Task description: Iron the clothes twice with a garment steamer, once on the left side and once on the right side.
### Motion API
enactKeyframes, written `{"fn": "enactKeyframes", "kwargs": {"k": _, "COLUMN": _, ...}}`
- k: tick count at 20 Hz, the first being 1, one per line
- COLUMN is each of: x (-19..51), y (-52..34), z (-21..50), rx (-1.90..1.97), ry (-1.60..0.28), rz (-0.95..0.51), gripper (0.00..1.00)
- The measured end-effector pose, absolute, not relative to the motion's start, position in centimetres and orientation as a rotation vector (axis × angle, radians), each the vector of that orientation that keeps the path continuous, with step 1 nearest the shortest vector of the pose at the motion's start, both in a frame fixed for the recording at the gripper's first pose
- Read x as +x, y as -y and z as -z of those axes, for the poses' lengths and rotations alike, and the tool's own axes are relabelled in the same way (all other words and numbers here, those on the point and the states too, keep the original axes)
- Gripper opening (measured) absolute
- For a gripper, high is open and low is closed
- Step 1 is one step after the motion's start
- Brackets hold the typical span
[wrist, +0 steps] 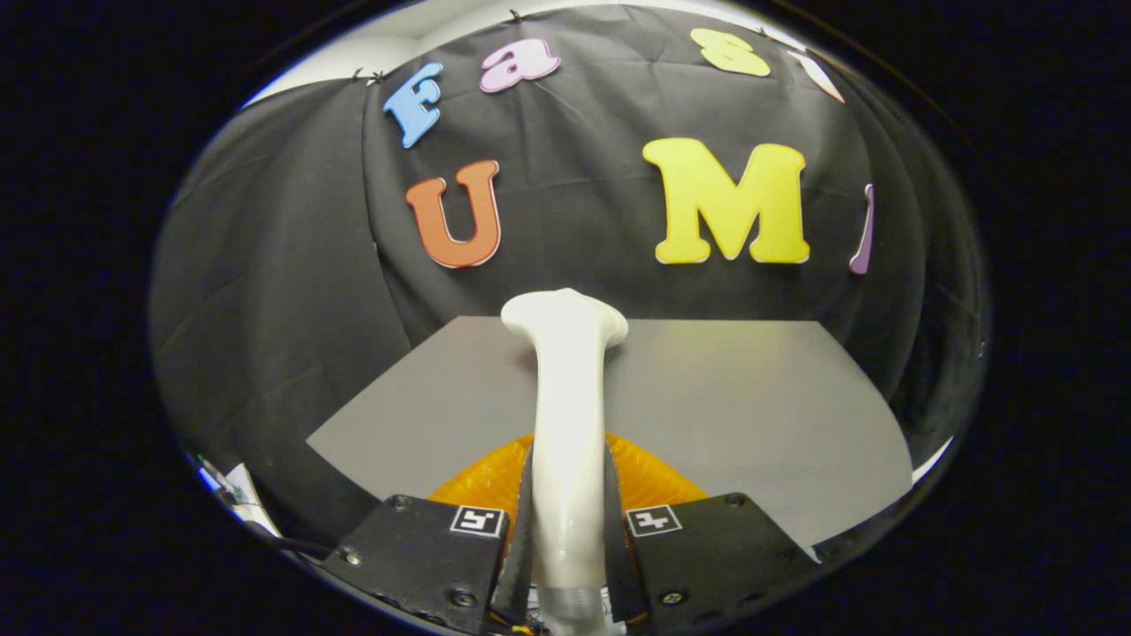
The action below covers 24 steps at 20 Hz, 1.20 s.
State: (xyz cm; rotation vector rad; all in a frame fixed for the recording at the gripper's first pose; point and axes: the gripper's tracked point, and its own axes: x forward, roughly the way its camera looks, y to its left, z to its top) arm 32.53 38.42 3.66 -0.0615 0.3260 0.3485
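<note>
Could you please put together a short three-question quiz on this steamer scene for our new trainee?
1. True or false: both fingers of the gripper press on the white plastic garment steamer.
2. Which lies under the steamer's handle, just ahead of the fingers? A) the orange ribbed cloth B) a blue towel C) a green box
3. Fill in: the cloth lies on a flat ____ table.

Key: 1 true; 2 A; 3 grey.

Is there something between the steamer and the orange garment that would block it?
Nothing visible. The gripper is shut on the steamer, whose head sticks out beyond the fingers. The orange garment lies on the grey table just below it.
</note>
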Motion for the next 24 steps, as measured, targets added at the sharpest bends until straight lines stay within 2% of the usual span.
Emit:
{"fn": "enactKeyframes", "kwargs": {"k": 6, "x": 26.4, "y": -33.6, "z": -11.0, "rx": 0.006, "ry": -0.198, "rz": -0.383, "gripper": 0.37}}
{"fn": "enactKeyframes", "kwargs": {"k": 11, "x": 20.9, "y": -27.1, "z": -18.0, "rx": 0.026, "ry": -0.041, "rz": -0.342, "gripper": 0.37}}
{"fn": "enactKeyframes", "kwargs": {"k": 16, "x": 16.7, "y": -17.7, "z": -25.2, "rx": 0.032, "ry": 0.132, "rz": -0.229, "gripper": 0.37}}
{"fn": "enactKeyframes", "kwargs": {"k": 24, "x": 16.9, "y": -4.2, "z": -30.1, "rx": 0.029, "ry": 0.242, "rz": 0.007, "gripper": 0.36}}
